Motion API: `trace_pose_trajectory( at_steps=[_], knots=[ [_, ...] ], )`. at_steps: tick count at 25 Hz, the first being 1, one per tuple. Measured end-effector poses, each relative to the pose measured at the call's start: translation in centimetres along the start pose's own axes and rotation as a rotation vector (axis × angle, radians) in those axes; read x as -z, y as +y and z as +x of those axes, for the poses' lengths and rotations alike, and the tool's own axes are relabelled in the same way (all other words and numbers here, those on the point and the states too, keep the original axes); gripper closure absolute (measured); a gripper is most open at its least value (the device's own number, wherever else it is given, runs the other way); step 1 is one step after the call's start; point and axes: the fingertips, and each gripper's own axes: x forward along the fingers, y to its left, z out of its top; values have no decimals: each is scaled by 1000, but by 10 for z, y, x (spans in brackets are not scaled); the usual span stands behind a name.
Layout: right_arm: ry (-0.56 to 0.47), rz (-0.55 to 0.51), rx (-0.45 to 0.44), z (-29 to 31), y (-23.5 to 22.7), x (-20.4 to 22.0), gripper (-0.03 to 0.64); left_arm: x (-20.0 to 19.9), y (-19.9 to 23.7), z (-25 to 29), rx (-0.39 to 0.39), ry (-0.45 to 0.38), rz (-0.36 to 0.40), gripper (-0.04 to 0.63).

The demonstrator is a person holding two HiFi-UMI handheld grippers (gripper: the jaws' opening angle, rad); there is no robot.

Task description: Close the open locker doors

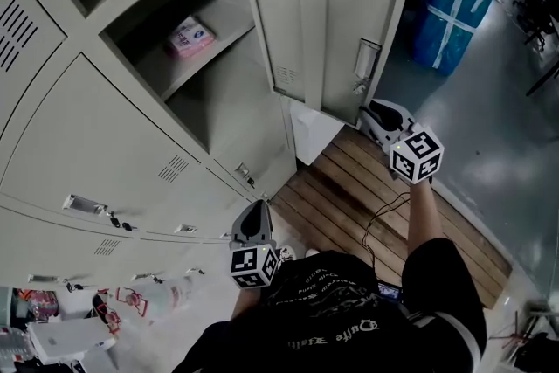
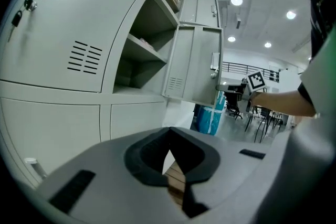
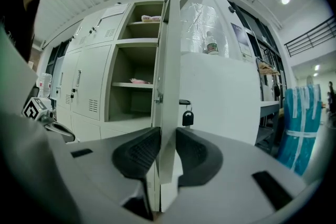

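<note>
**Right gripper view, nearest.** The right gripper [image 3: 167, 149] has its dark, ribbed rubber fingers [image 3: 139, 152] closed on the thin free edge of the open locker door [image 3: 170, 86]. One pad sits on each face of the sheet metal. A small black padlock [image 3: 187, 118] hangs from the latch on the door's outer face, just beyond the fingers.

**Left gripper view.** The left gripper [image 2: 169, 136] is held low. Its fingers [image 2: 142, 160] meet at the tips with nothing between them. Wooden slats show through the wedge-shaped gap.

**Head view.** The left gripper [image 1: 259, 207] points at the closed lower lockers [image 1: 105, 144], which are smooth pale grey painted steel with slotted vents and bar handles. The right gripper [image 1: 374, 113] reaches the bottom corner of the locker door [image 1: 349, 31], which stands swung out roughly square to the locker front. The door's inner face is ribbed, with a louvred panel. A marker cube [image 1: 417, 155] sits above the wrist. The wooden slats [image 1: 367, 205] form a brown floor panel below the door.

**Inside the open compartment.** A flat metal shelf [image 1: 205, 57] carries a pink packet [image 1: 190, 37].

**Differences between views.** Only the right gripper view shows the grip on the door edge and the padlock. Only the left gripper view shows a second open door [image 2: 202, 8] directly above the first [image 2: 194, 65].

**Farthest.** A blue wrapped bundle [image 1: 454, 4] stands on the glossy grey floor [image 1: 489, 127].
</note>
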Motion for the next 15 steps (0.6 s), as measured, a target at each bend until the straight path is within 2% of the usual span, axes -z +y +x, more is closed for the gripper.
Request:
trace_pose_trajectory(
  at_steps=[5,15],
  knots=[
    [-30,29,-61,-5,22,0,529,0,0,-7,-22,-5,-18,588],
    [-90,39,-144,-10,72,-4,528,0,1,-18,-53,-17,-8,588]
  ],
)
